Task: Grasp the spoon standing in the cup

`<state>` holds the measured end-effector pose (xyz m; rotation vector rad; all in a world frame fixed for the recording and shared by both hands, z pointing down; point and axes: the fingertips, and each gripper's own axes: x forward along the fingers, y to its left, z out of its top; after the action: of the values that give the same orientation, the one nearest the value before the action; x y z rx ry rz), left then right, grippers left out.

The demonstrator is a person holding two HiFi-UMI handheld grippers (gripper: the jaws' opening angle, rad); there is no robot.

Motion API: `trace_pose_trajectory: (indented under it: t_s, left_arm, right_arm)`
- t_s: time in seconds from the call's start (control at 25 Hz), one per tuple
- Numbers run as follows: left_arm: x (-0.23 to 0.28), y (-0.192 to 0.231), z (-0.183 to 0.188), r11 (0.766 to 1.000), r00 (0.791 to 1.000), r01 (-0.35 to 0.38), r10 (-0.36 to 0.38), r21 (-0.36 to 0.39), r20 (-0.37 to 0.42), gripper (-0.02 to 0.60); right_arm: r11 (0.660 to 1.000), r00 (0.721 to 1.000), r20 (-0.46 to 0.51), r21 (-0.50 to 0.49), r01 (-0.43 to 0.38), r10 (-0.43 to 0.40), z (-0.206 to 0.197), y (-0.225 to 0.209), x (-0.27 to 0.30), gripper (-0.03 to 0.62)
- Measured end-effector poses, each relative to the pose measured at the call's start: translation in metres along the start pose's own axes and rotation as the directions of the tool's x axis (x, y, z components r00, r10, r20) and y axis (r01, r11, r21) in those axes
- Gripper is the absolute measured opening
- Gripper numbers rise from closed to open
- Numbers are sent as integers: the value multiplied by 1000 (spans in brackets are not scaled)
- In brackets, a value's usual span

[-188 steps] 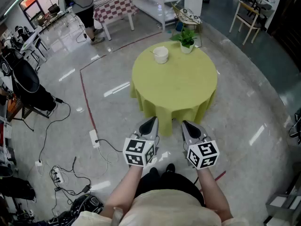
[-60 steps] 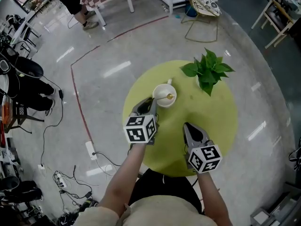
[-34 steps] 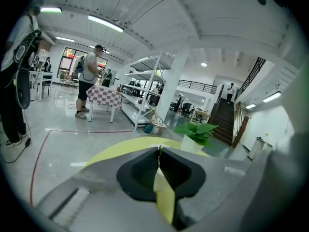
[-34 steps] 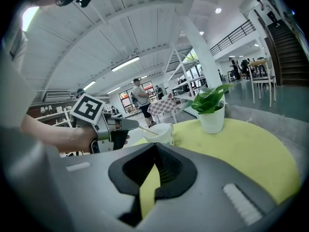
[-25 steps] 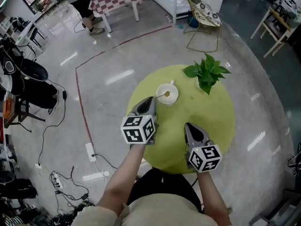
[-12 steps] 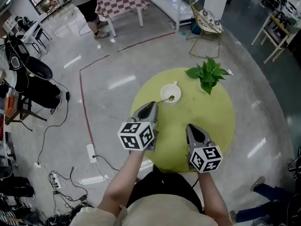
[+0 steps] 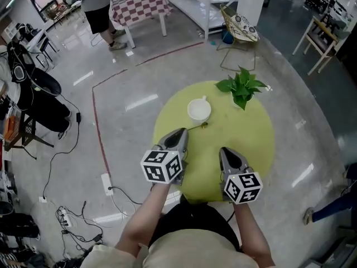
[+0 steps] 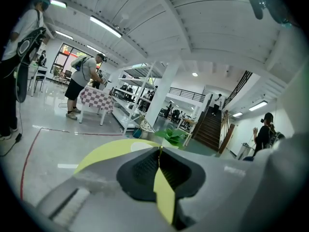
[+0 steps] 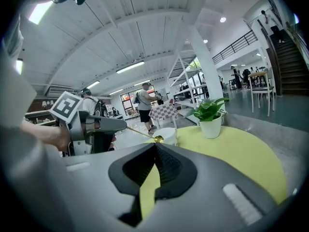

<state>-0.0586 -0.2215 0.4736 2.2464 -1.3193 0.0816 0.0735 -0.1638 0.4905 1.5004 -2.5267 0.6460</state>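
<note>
With the left gripper [image 7: 179, 135] pinched shut on just the tip of the spoon [image 7: 196, 127], which is out of the cup [image 7: 199, 110] and hanging near the table's [image 7: 240, 133] left edge, and the right gripper [image 7: 226, 151] closed and empty, I'd worry that thin handle swivels or slips free and falls.

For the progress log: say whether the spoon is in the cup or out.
Out. The left gripper holds the spoon by its handle, clear of the cup.
</note>
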Motion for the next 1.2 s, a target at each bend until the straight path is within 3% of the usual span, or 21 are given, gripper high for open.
trace_pose_trajectory:
  t_s: [1.2]
  left_arm:
    - [-33, -23, -41, 997, 996, 32, -26, 68, -83, 8]
  right_arm:
    - [999, 998, 30, -9, 47, -47, -8, 18, -39, 2]
